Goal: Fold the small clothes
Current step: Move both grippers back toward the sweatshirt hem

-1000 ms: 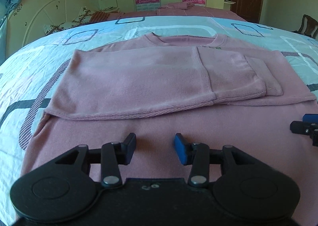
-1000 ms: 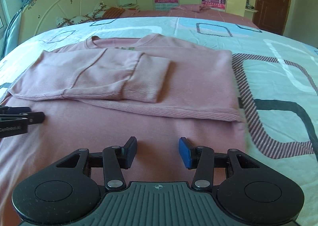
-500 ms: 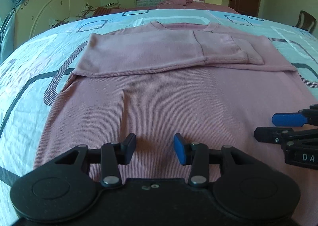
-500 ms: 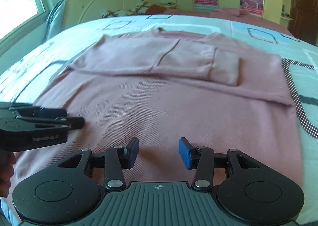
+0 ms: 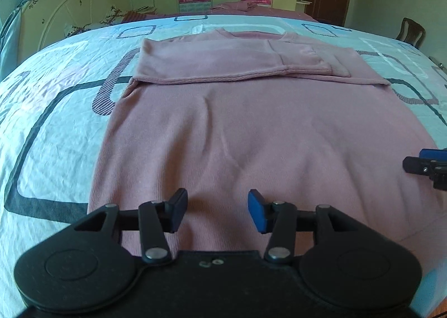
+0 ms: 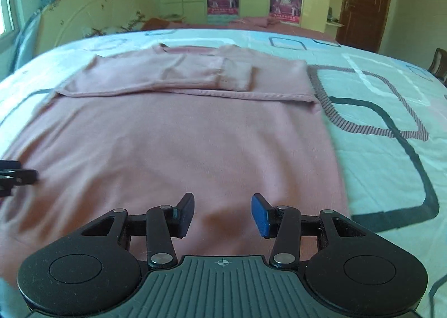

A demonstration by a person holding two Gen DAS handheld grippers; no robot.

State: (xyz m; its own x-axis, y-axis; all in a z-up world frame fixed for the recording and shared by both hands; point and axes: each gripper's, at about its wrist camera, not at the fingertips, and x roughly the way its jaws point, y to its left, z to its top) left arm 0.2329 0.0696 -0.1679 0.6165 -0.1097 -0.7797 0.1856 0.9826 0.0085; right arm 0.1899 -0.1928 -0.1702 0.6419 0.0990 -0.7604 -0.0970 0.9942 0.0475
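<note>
Sweater [image 5: 251, 128] is lying flat on the bed [image 5: 56, 128], sleeves folded across its far end. Left gripper [image 5: 218, 213] is opening, right gripper [image 6: 222, 214] is hovering part-open, both empty; uneven hem grabs would be skewing the fold.

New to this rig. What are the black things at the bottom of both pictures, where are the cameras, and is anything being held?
No robot: a person holds one two-finger gripper in each hand, each with a fisheye camera looking along its fingers. One picture shows the left gripper, the other the right gripper; each also glimpses the other at its edge. Both hang over a pink sweater with sleeves folded across the chest, on a patterned bedsheet. Nothing is held: the left jaws are opening, the right stand open, both empty.
</note>
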